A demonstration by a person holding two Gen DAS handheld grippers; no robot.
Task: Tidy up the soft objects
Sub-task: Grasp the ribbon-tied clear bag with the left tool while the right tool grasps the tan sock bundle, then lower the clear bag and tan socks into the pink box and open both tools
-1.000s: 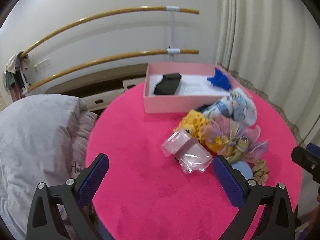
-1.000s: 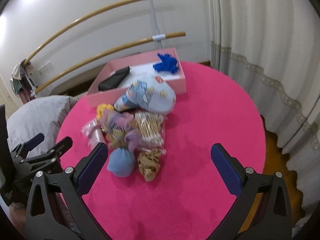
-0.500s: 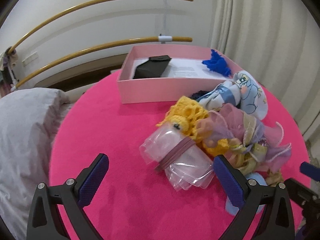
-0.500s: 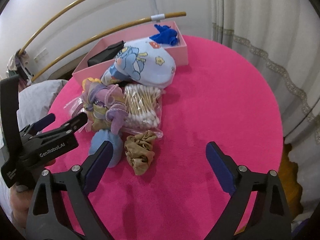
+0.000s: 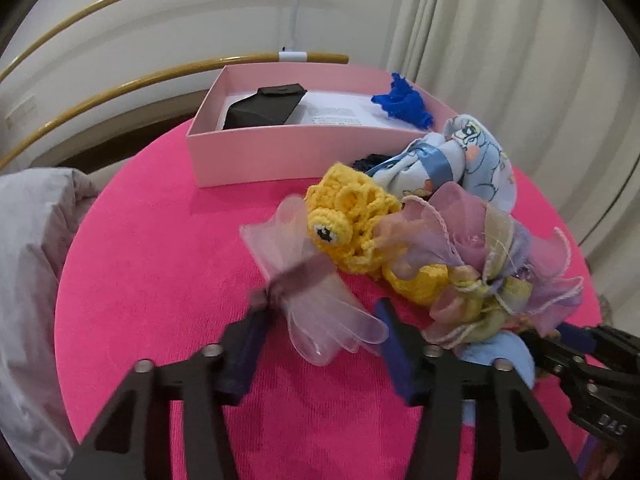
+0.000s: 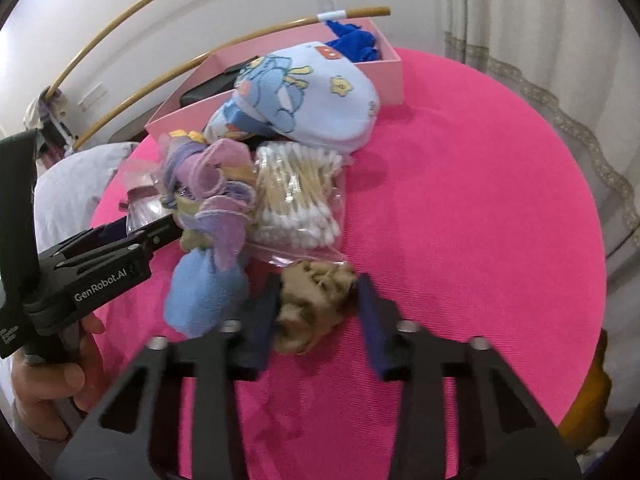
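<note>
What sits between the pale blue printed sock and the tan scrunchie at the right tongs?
In the right wrist view, a clear bag of cotton swabs lies between the printed sock and the tan scrunchie.

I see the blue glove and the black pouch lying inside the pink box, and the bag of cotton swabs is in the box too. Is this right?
Not quite. The blue glove and black pouch are inside the pink box, but the bag of cotton swabs lies outside it on the pink table, in the pile of soft things. The right wrist view shows this.
</note>
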